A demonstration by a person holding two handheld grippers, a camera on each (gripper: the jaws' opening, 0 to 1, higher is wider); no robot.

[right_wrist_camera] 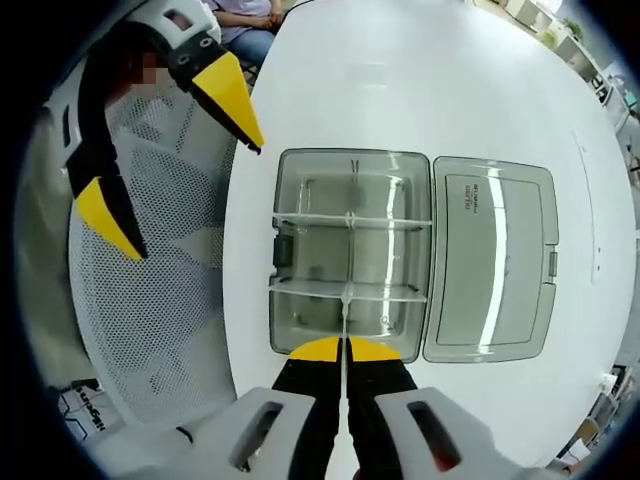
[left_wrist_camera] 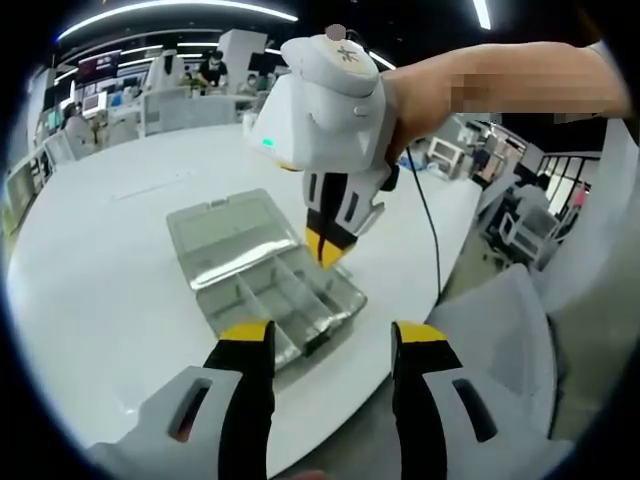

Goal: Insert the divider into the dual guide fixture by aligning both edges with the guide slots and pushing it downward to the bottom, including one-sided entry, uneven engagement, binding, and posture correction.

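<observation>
While the right gripper [right_wrist_camera: 345,350] pinches the thin clear divider [right_wrist_camera: 345,318] at the bottom centre of its view, the open box [right_wrist_camera: 352,250] sits directly ahead — the divider's long axis runs up the frame along the middle slots. The left gripper [left_wrist_camera: 330,350], jaws apart and empty, hangs back nearer the table edge [left_wrist_camera: 120,300]. Lid [right_wrist_camera: 492,258] lettering at right — too small to read.

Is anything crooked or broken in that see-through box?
Nothing stands out. The clear box sits flat on the white table, lid open flat beside it, and the right gripper holds the thin divider straight along the middle.
</observation>
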